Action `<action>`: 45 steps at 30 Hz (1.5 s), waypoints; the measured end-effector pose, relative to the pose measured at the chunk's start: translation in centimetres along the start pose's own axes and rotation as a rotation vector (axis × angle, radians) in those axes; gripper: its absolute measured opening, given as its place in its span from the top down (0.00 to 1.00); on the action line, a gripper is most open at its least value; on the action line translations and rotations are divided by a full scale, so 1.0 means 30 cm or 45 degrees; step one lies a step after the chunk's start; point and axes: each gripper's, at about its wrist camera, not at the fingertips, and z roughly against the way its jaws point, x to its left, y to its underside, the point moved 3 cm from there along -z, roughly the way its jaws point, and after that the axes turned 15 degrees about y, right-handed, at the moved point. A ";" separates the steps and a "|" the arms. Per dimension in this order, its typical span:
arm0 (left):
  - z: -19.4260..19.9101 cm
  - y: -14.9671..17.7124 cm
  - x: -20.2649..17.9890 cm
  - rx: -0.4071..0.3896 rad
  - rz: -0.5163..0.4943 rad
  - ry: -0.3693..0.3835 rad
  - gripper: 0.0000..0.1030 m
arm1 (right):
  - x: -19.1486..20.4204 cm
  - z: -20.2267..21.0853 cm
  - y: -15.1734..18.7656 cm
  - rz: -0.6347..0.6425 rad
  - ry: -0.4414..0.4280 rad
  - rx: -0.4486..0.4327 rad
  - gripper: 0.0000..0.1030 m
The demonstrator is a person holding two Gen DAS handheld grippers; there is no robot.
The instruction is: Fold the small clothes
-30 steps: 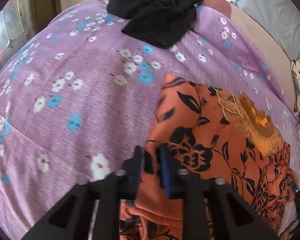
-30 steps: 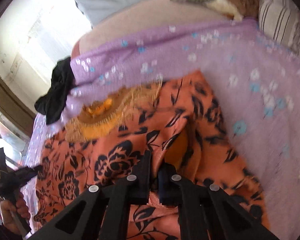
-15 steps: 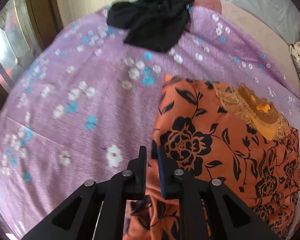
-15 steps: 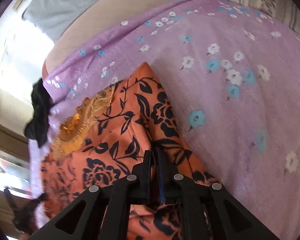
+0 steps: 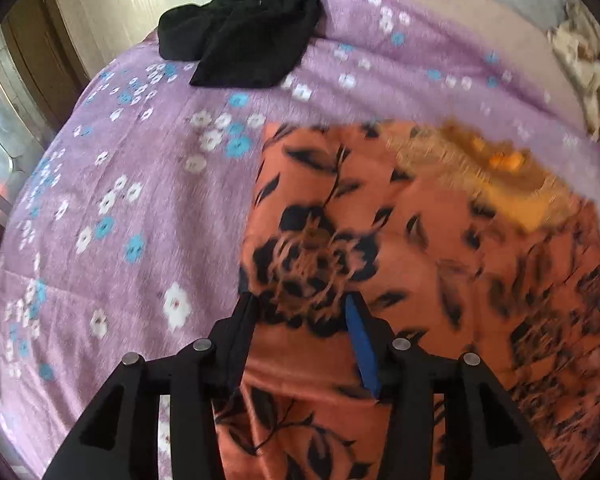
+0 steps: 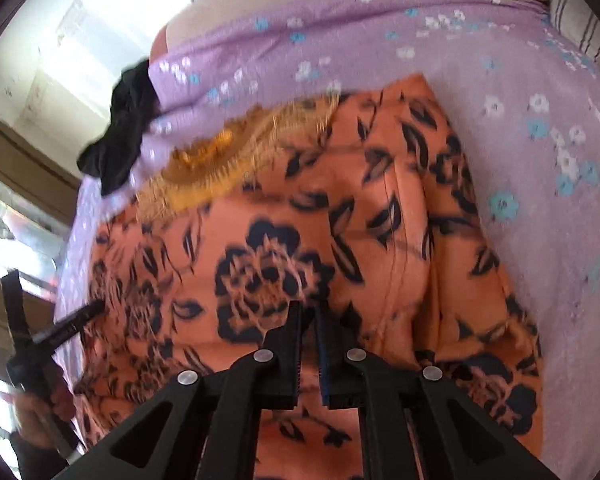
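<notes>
Count taken from the purple floral bedsheet: one bedsheet. One orange garment with black flower print lies on it. One crumpled black cloth sits at its far edge. Two black two-finger grippers: left gripper, right gripper, both over the garment.

Home bedroom, bed under purple floral sheet, striped pillow, window
</notes>
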 end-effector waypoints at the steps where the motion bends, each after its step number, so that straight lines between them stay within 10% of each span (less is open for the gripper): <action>1: 0.004 -0.019 0.001 -0.028 0.014 0.017 0.52 | -0.006 0.008 -0.017 -0.024 -0.003 -0.039 0.90; 14: 0.040 0.004 -0.001 -0.002 0.034 0.069 0.44 | 0.000 0.000 -0.016 -0.039 -0.079 0.040 0.91; 19: 0.190 0.134 0.045 -0.038 0.040 0.061 0.44 | 0.024 0.113 0.117 0.145 -0.131 0.033 0.91; 25: 0.390 0.406 0.146 -0.143 0.100 -0.005 0.21 | -0.074 0.273 0.275 0.202 -0.140 -0.044 0.91; 40: 0.417 0.798 0.163 0.061 0.172 0.105 0.21 | -0.467 0.462 0.697 -0.061 -0.015 0.136 0.91; 45: 0.444 0.833 0.149 0.046 0.133 0.123 0.63 | -0.537 0.452 0.743 -0.170 -0.046 0.188 0.91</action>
